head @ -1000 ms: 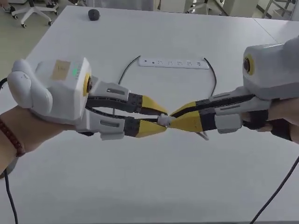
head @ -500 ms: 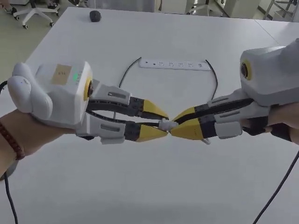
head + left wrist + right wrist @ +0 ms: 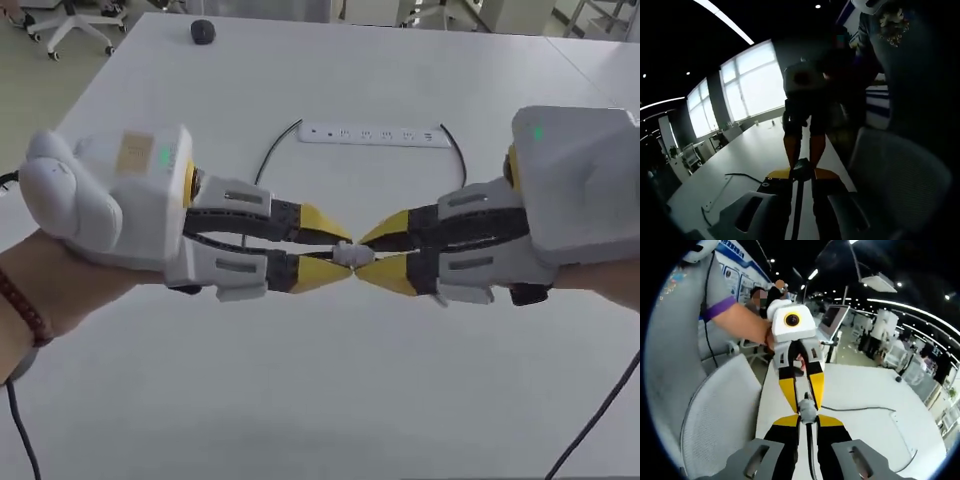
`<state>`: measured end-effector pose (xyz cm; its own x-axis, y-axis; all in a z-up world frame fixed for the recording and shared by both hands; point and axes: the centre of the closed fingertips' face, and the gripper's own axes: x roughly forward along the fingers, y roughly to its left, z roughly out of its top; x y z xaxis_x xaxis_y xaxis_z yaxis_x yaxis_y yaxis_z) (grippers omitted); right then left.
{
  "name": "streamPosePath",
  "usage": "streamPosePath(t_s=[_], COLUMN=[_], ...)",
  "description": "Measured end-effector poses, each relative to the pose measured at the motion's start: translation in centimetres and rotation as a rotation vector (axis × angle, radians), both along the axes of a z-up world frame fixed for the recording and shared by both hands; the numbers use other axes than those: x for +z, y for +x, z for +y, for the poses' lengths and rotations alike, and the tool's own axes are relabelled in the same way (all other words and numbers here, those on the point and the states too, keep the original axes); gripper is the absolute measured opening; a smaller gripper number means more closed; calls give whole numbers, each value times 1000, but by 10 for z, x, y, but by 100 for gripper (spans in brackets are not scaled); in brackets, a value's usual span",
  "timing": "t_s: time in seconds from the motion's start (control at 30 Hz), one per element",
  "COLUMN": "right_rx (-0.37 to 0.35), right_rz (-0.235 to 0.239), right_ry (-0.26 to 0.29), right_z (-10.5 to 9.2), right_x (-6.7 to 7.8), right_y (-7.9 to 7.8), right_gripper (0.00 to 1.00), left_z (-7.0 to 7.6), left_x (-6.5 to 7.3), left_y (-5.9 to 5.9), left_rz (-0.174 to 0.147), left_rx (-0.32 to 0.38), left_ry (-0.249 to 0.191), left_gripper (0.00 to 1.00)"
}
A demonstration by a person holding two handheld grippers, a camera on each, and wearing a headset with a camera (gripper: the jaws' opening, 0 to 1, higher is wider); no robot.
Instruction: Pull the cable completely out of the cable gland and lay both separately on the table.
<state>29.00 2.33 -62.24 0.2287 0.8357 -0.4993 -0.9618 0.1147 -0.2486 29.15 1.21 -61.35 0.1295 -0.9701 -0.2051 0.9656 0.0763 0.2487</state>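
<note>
The little grey cable gland (image 3: 352,257) is up above the white tabletop (image 3: 320,400), with the left tool (image 3: 340,255) and the right tool (image 3: 368,256) both squeezed shut on it from each side, and the black cable (image 3: 810,437) runs back between the right tool's jaws.

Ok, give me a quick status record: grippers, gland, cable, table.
left hand-held gripper: tips closed at gland
right hand-held gripper: tips closed at gland, facing the left one
gland: pale, held above table between both tip pairs
cable: black, runs from gland back between right jaws
table: white, power strip at far side
separated: not yet
</note>
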Motion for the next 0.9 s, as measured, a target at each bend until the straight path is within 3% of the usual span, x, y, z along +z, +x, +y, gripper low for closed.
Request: streamPosePath(t_s=[0.13, 0.2, 0.27, 0.33, 0.37, 0.4, 0.47, 0.57, 0.67, 0.73, 0.8, 0.9], right_rx=[-19, -19, -20, -31, -12, -5, 3, 19, 23, 35, 35, 38], right_rz=[-123, -180, -256, -299, -389, -432, -491, -582, -617, -681, -678, -687], right_ry=[-18, -32, -51, -46, -80, -103, -123, -149, -163, -181, -178, -182], right_z=[-2, -4, -4, -4, -5, -6, -6, -8, -9, -9, -10, -10], right_x=[6, 8, 10, 13, 15, 15, 16, 17, 17, 20, 20, 20], right_y=[6, 9, 11, 13, 13, 13, 13, 14, 15, 15, 15, 16], right_gripper=[7, 7, 7, 7, 7, 7, 7, 7, 7, 7, 7, 7], left_z=[1, 1, 1, 1, 1, 0, 0, -1, -2, -2, -1, -3], left_x=[7, 9, 12, 16, 16, 17, 17, 19, 20, 22, 23, 22], left_y=[5, 7, 9, 11, 13, 12, 13, 15, 16, 16, 17, 16], left_rz=[62, 76, 111, 149, 164, 190, 178, 208, 236, 251, 266, 257], left_rx=[42, 47, 61, 73, 77, 77, 79, 86, 90, 90, 91, 94], left_ry=[-46, -61, -78, -105, -111, -119, -119, -133, -143, -153, -162, -158], left_gripper=[15, 15, 15, 15, 15, 15, 15, 15, 15, 15, 15, 15])
